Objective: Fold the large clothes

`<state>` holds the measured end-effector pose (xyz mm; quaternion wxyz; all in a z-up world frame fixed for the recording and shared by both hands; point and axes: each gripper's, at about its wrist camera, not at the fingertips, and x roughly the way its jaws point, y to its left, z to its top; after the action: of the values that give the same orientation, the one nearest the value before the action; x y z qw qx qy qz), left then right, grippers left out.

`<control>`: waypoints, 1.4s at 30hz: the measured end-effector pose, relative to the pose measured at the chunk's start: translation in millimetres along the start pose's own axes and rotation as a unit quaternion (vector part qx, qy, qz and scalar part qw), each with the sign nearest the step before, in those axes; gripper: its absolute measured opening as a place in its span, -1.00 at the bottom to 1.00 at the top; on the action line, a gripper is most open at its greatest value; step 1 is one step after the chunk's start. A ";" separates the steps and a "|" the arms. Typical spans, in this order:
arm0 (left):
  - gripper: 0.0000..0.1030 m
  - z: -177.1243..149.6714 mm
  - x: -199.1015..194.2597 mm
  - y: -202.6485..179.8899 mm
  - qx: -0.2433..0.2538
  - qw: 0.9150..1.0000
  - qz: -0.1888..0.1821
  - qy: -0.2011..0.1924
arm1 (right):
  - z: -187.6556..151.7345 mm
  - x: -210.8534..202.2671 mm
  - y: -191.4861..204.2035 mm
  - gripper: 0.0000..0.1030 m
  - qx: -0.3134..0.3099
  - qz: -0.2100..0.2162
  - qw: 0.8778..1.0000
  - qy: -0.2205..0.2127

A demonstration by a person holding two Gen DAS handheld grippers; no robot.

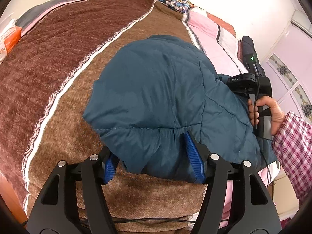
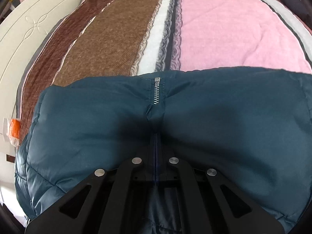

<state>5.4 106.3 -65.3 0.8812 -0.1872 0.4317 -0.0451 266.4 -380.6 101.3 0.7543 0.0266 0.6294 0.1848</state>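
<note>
While the puffy teal quilted jacket (image 1: 156, 101) is lying bunched on the brown-striped fleece blanket (image 1: 58, 62) near the bed's near edge, the left gripper (image 1: 154, 161) is standing with its blue fingers (image 1: 192, 156) spread around the hem, gripping nothing, probably letting go. The right gripper (image 2: 156, 142) is pinching the fabric below the metal zipper (image 2: 156, 91), likely to carry a fold.

White letters "DAS" stand on the black body of the right tool (image 1: 246, 80), seen from the left wrist view. The orange and white packet (image 1: 9, 39) at the bed's edge carries print too blurred to read.
</note>
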 end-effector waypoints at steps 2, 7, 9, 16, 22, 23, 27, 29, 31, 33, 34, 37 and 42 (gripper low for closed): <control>0.23 1.7 0.5 0.0 -0.004 1.000 0.000 0.003 | 0.3 -1.1 2.0 -1.00 -0.002 -0.005 1.000 -0.001; 0.23 2.6 2.1 -1.1 -0.007 1.000 0.004 0.012 | 0.0 -16.2 0.5 -1.00 0.005 0.000 1.000 -0.010; 0.23 2.4 2.4 -1.4 -0.007 1.000 0.006 0.011 | -7.5 -40.2 0.0 -1.00 0.010 0.019 0.999 -0.031; 0.23 1.0 -0.7 -4.4 -0.004 1.000 0.011 0.008 | -77.9 -114.7 6.8 -1.00 -0.021 0.064 0.996 -0.054; 0.23 0.7 -0.2 -7.4 0.001 1.000 0.017 0.011 | -122.9 -91.4 10.7 -1.00 -0.025 0.074 0.997 0.000; 0.23 0.6 -0.2 -7.9 0.002 1.000 0.017 0.011 | -124.9 -83.3 9.9 -1.00 -0.023 0.069 0.997 0.008; 0.28 -0.6 -1.3 -12.2 0.011 1.000 0.016 0.007 | -122.1 -59.8 3.5 -1.00 -0.012 0.067 0.997 0.026; 0.33 -0.9 -0.6 -13.6 0.012 1.000 0.017 0.006 | -123.9 -53.5 5.8 -1.00 -0.018 0.060 0.998 0.025; 0.37 -0.6 0.7 -13.6 0.008 1.000 0.015 0.007 | -124.7 -50.4 9.4 -1.00 -0.027 0.046 0.998 0.021; 0.38 0.5 1.6 -13.0 -0.002 1.000 0.014 0.008 | -124.7 -51.0 12.9 -1.00 -0.026 0.042 0.999 0.021; 0.39 1.3 1.9 -12.1 -0.008 1.000 0.013 0.009 | -124.5 -53.9 10.7 -1.00 -0.018 0.047 0.998 0.021; 0.40 4.5 2.5 -6.1 -0.037 0.999 0.000 0.011 | -131.0 -71.6 10.6 -1.00 -0.012 0.059 0.998 0.003; 0.40 4.0 2.6 -2.6 -0.060 0.998 -0.010 0.009 | -165.6 -118.3 20.0 -1.00 -0.039 0.077 0.996 -0.026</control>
<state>10.3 104.4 -64.1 0.8640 -0.2433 0.4399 -0.0297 86.1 -430.8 183.7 0.7544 0.0506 0.5979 0.2663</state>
